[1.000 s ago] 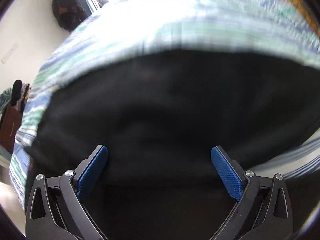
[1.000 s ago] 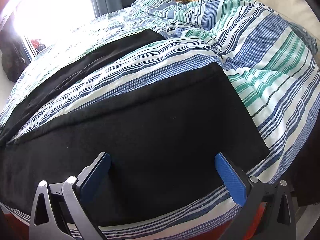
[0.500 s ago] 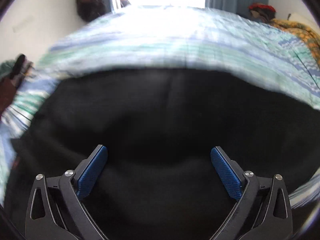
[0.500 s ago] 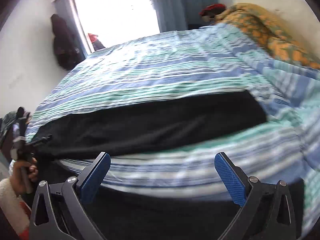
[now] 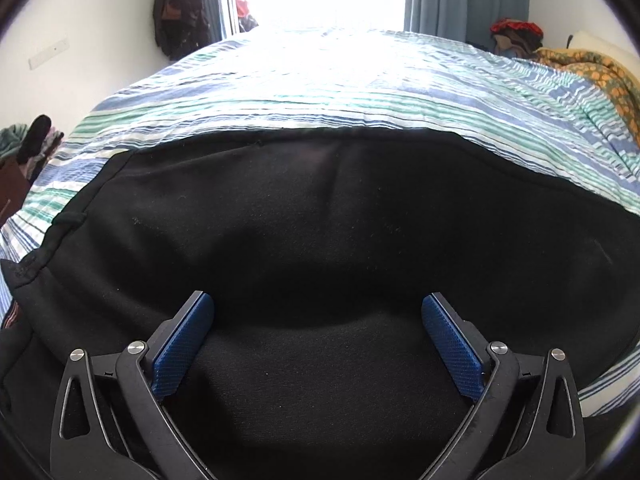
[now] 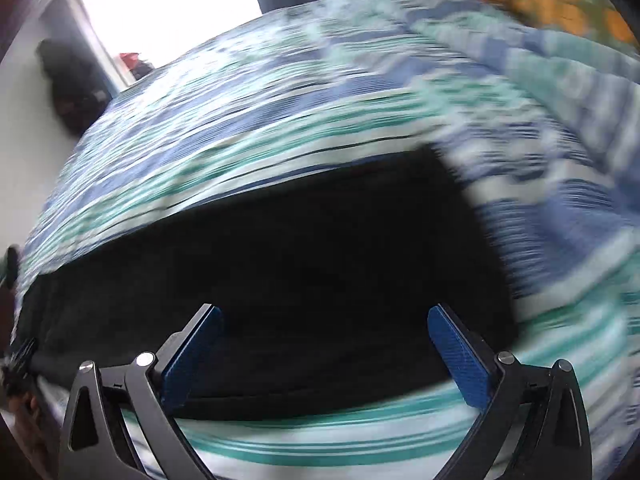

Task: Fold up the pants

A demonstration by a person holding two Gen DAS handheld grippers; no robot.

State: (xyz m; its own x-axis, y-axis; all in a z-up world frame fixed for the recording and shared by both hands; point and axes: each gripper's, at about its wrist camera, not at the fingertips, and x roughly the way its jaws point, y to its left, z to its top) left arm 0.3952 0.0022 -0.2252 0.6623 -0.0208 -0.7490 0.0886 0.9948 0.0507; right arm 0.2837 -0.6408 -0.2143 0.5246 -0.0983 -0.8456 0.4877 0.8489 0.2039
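Black soft fabric pants (image 5: 320, 240) lie lengthwise across my striped bedspread (image 5: 340, 92), under both tongs. My left gripper (image 5: 318, 344) gapes empty over them; my right gripper (image 6: 326, 354), empty, is narrowing near the leg end.

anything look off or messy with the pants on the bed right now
Nothing stands out. The black pants lie spread flat on the striped bedspread, with only a soft crease near the middle. The right wrist view is blurred, so fine detail at that end cannot be checked.
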